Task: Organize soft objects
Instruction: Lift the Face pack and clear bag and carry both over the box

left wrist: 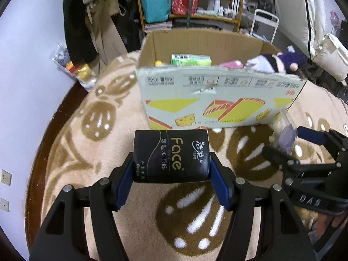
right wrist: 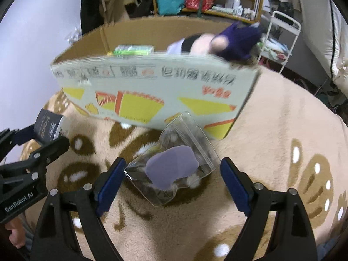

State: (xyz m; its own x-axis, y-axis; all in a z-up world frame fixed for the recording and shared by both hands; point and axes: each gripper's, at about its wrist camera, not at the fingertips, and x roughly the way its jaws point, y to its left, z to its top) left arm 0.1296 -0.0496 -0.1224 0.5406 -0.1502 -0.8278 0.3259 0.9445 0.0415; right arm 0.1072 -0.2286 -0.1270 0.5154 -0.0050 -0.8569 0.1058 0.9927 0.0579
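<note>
My left gripper (left wrist: 171, 169) is shut on a black "Face" tissue pack (left wrist: 171, 156) and holds it above the blanket, in front of the cardboard box (left wrist: 217, 100). The pack also shows in the right wrist view (right wrist: 47, 126). My right gripper (right wrist: 171, 174) is open around a clear zip bag with a purple soft pad (right wrist: 171, 167) that lies on the blanket in front of the box (right wrist: 152, 93). The fingers do not press the bag. The box holds a green pack (left wrist: 191, 59), a pink item (left wrist: 231, 64) and a purple plush doll (right wrist: 235, 41).
A beige blanket with brown prints (left wrist: 108, 130) covers the surface. A plastic bag of small items (left wrist: 76, 69) lies at the far left by the wall. Shelves with bags (left wrist: 169, 0) and a white rack (left wrist: 264, 25) stand behind the box. The right gripper shows in the left view (left wrist: 315, 152).
</note>
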